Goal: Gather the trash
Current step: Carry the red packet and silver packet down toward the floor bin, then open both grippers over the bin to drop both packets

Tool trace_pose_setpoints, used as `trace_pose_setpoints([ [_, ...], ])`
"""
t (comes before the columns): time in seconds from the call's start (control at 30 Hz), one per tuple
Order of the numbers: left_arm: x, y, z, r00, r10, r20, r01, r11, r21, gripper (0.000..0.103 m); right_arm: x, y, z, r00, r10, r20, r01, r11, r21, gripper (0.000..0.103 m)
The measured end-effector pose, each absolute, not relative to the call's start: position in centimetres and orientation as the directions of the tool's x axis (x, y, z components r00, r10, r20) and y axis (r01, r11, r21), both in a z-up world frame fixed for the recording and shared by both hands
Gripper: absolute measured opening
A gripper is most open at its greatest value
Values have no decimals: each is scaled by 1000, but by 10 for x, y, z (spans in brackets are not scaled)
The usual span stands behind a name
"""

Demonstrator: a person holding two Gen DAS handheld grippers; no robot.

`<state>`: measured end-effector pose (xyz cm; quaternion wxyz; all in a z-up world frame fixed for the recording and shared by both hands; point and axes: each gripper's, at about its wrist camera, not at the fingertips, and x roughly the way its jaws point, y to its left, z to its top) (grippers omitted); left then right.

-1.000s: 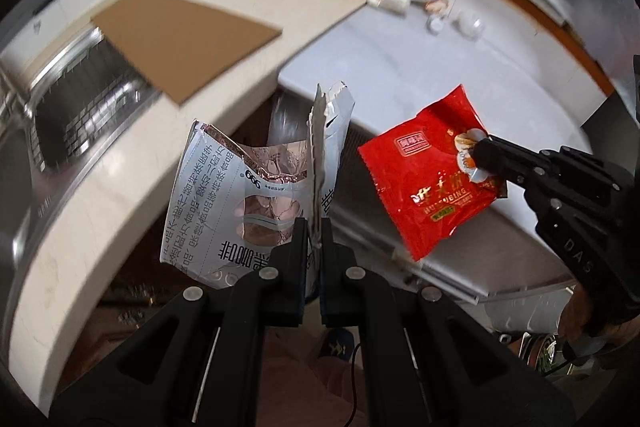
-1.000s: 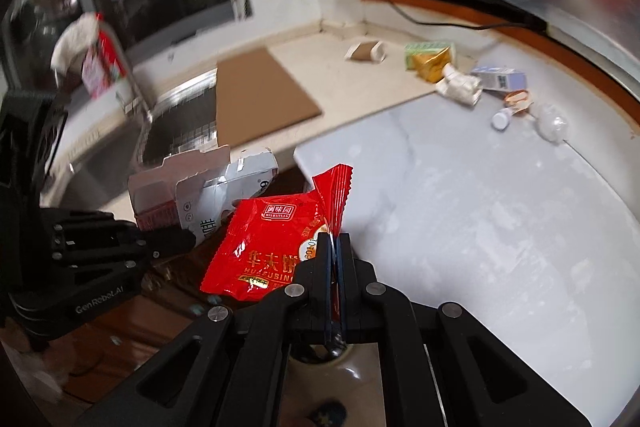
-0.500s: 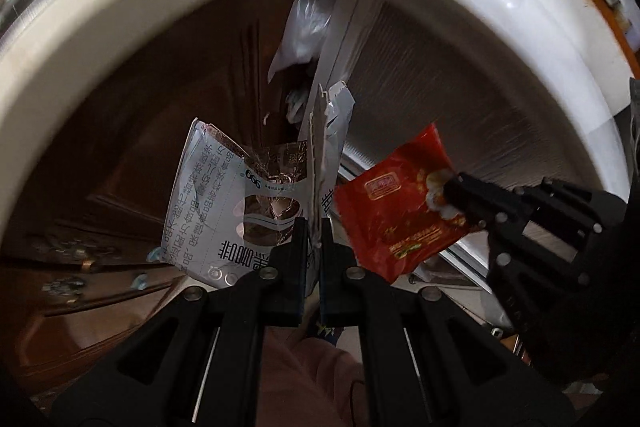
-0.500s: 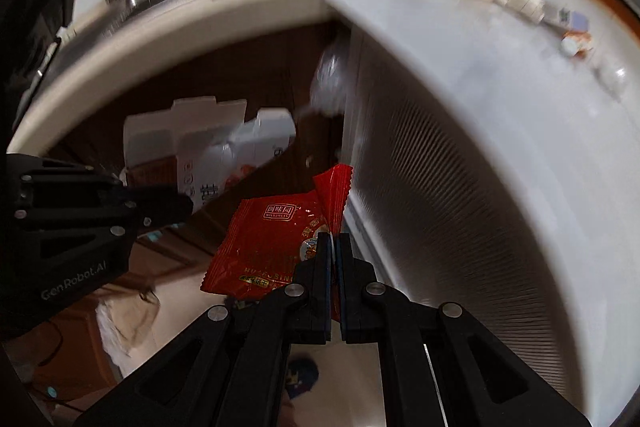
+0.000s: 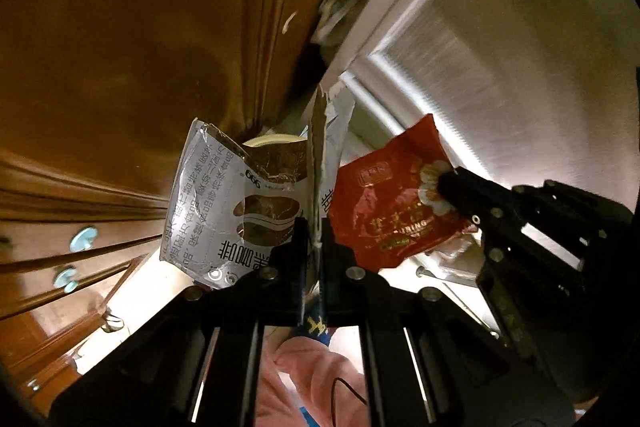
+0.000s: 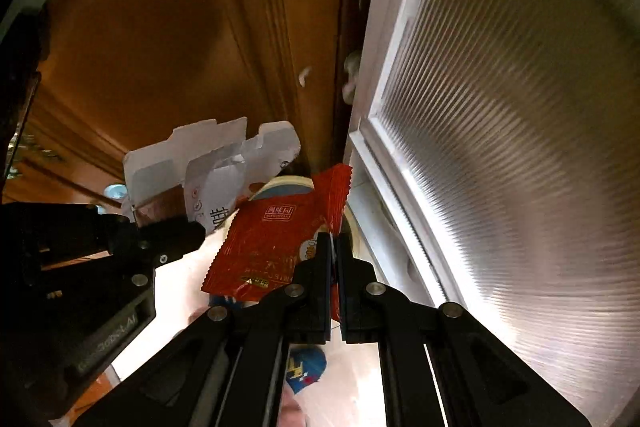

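Change: a second ago my two grippers were up over the pale countertop; now wooden cabinet doors (image 5: 132,39) and a ribbed white appliance front (image 6: 516,115) fill both views.
Meaning: I judge I'm lowering both pieces toward a bin; a round pale rim (image 5: 272,139) peeks out behind the trash, though I cannot tell what it is.
Left gripper (image 5: 315,243): clenched on the flattened white printed carton (image 5: 208,203), which fans up toward 11 o'clock in its own view.
Right gripper (image 6: 335,247): pinching the red foil snack packet (image 6: 276,243) by its edge; the packet spreads toward 10 o'clock.
Trash: both pieces hang in the air, just beside each other, the carton at 9 o'clock of the packet.
Pose: both grippers point steeply downward, side by side, above my pink-trousered legs (image 5: 304,379) and a blue slipper (image 6: 306,367).
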<state>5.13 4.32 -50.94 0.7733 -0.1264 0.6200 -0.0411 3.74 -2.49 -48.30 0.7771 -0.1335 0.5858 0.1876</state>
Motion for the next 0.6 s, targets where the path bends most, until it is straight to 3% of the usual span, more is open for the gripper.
trace_pose_setpoints([
  [0.4, 83, 31, -615, 161, -173, -972, -13, 984, -177, 2, 65, -23, -629, 123, 162, -979, -416, 904, 97, 5],
  [0.5, 84, 31, -632, 127, -163, -979, -11, 986, -165, 16, 75, -26, -667, 52, 189, -981, -391, 908, 154, 22],
  [0.6, 87, 36, -643, 108, -139, -984, -43, 989, -144, 30, 80, -29, -690, 46, 187, -981, -367, 917, 157, 32],
])
